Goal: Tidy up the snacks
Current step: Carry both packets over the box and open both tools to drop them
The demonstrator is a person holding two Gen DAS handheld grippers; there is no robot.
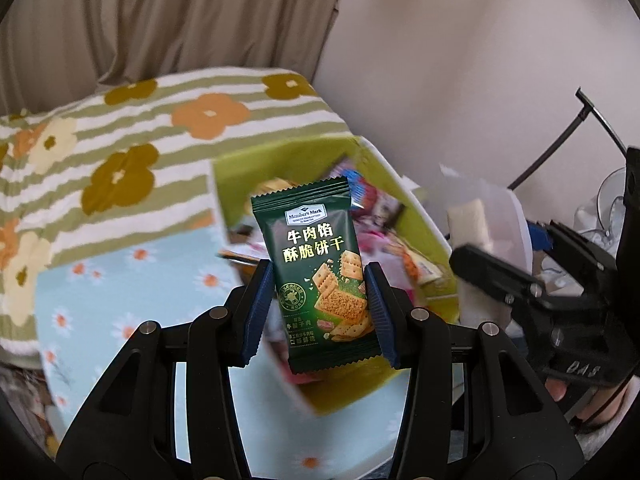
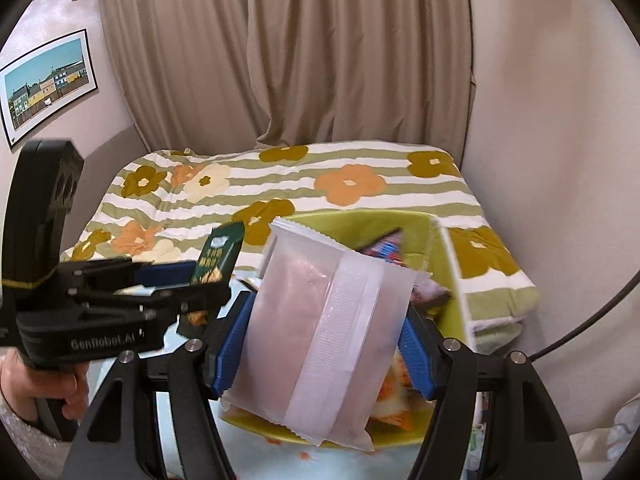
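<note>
My left gripper [image 1: 320, 304] is shut on a dark green cracker packet [image 1: 320, 264] and holds it upright above a lime-green snack box [image 1: 424, 236] that holds several mixed snack packets. My right gripper [image 2: 324, 344] is shut on a translucent white pouch [image 2: 320, 328] with pinkish contents, held over the same green box [image 2: 332, 224]. The left gripper with its green packet [image 2: 218, 256] shows at the left of the right wrist view. The right gripper with its pouch [image 1: 480, 216] shows at the right of the left wrist view.
The box sits on a light blue daisy-print cloth [image 1: 120, 292]. Behind it lies a green-striped flowered blanket [image 2: 360, 176], then beige curtains [image 2: 320, 60] and a wall. A black cable [image 1: 560, 136] and clutter stand at the right.
</note>
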